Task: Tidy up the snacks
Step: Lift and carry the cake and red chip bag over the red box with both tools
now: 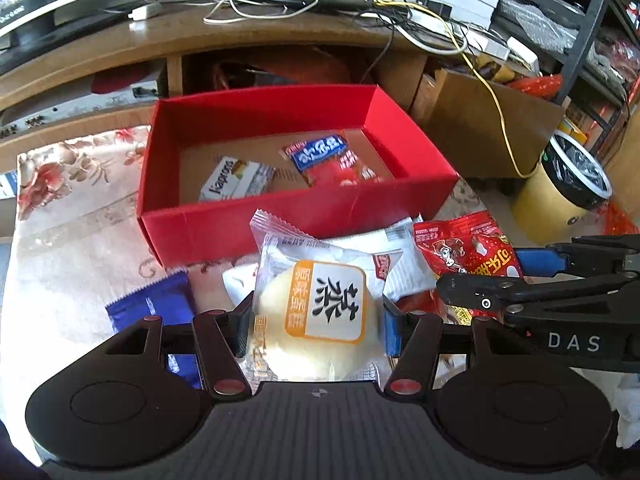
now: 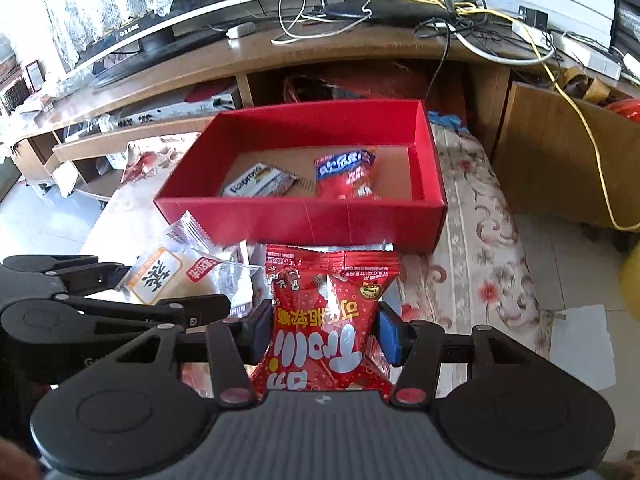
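My left gripper (image 1: pixel 316 328) is shut on a clear-wrapped yellow cake (image 1: pixel 320 316) with an orange-and-white label, held just above the pile in front of the red box (image 1: pixel 256 224). My right gripper (image 2: pixel 324 334) is shut on a red candy bag (image 2: pixel 324 328) with white lettering. Each gripper shows at the side of the other's view, close together. Inside the red box (image 2: pixel 304 212) lie a white wafer pack (image 1: pixel 236 180) and a red-and-blue snack pack (image 1: pixel 328 158). A blue packet (image 1: pixel 152 304) and white wrappers (image 1: pixel 400 268) lie on the cloth under the grippers.
The floral cloth (image 1: pixel 68 240) covers the table under the box. Behind it runs a wooden TV stand (image 1: pixel 224 36) strewn with cables. A cardboard box (image 1: pixel 472 128) and a yellow bin (image 1: pixel 560 188) stand to the right on the floor.
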